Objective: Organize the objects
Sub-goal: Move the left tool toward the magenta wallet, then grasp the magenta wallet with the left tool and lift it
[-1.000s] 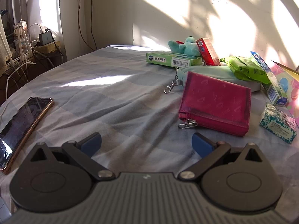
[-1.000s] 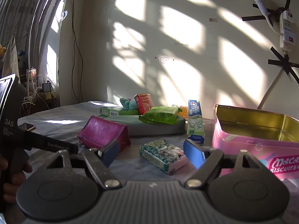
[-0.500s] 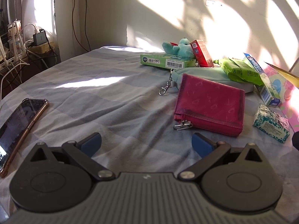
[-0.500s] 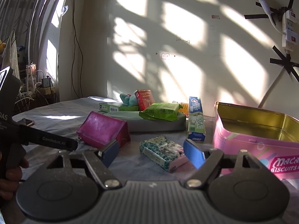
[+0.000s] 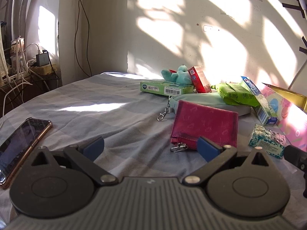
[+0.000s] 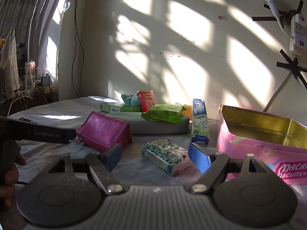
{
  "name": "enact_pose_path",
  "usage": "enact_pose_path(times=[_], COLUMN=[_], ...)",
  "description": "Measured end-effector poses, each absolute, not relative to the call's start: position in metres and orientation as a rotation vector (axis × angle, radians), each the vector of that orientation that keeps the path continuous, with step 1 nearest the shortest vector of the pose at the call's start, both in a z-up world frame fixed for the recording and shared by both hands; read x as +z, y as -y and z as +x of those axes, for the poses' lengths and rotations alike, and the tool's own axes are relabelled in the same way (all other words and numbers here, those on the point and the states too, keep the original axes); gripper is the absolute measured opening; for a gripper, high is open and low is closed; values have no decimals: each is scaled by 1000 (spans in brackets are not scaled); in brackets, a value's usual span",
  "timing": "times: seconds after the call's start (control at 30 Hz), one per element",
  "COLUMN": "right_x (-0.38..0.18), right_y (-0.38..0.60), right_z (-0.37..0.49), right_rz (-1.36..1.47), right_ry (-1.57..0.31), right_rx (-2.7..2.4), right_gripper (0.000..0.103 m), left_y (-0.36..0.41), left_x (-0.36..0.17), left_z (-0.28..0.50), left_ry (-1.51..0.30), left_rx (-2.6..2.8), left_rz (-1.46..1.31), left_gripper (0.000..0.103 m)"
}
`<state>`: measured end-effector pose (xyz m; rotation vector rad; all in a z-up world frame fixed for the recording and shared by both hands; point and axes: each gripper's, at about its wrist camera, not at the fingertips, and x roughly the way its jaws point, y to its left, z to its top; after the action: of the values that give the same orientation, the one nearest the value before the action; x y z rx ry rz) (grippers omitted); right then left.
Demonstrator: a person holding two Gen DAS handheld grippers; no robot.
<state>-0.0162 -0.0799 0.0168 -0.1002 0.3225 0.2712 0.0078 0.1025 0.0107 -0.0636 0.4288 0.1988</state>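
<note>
A magenta wallet (image 5: 205, 124) lies on the grey checked bedsheet, its clip near my left gripper's right pad. My left gripper (image 5: 151, 147) is open and empty just in front of it. My right gripper (image 6: 156, 158) is open and empty, with a patterned tissue pack (image 6: 166, 158) lying between its pads, not gripped. The wallet also shows in the right wrist view (image 6: 103, 131). An open pink biscuit tin (image 6: 268, 143) stands at the right. A toothpaste box (image 6: 199, 122), green wipes pack (image 6: 163, 113), red box (image 6: 146, 99), teal plush (image 6: 128, 99) and green flat box (image 6: 117, 108) sit behind.
A phone (image 5: 21, 143) lies at the left on the sheet. A pale green pouch (image 5: 201, 100) sits under the wipes. Cables and a charger (image 5: 42, 59) are at the far left. The wall (image 6: 172, 48) stands close behind the objects.
My left gripper has tilted up and shifted toward the wallet, which now sits closer to its right pad. My right gripper has edged forward around the tissue pack. Both stay open.
</note>
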Motion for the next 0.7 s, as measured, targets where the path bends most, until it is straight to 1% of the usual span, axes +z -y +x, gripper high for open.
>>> enact_pose_path(times=[0.17, 0.23, 0.3, 0.4, 0.43, 0.53, 0.6, 0.63, 0.7], right_x=[20, 23, 29, 37, 37, 35, 31, 29, 25], right_y=[84, 84, 81, 75, 73, 68, 64, 62, 56], right_z=[-11, -6, 1, 18, 26, 48, 62, 66, 74], right_rz=[-78, -80, -75, -45, -34, 12, 45, 49, 50], right_ry=[-347, -359, -367, -419, -441, -510, -546, -553, -568], right_rx=[303, 331, 379, 463, 484, 522, 546, 553, 566], right_gripper=[78, 75, 74, 69, 67, 60, 57, 56, 54], left_y=[-110, -119, -130, -141, -141, -138, -137, -137, -139], left_x=[23, 27, 30, 31, 31, 28, 26, 25, 21], left_z=[16, 24, 36, 53, 57, 64, 69, 71, 76], left_ry=[-442, -460, -493, -552, -560, -566, -571, -571, -584], left_rx=[155, 110, 46, -49, -78, -125, -139, -146, -166], left_rz=[-16, -29, -61, -129, -139, -143, -147, -151, -172], left_gripper=[103, 103, 103, 91, 89, 87, 86, 81, 76])
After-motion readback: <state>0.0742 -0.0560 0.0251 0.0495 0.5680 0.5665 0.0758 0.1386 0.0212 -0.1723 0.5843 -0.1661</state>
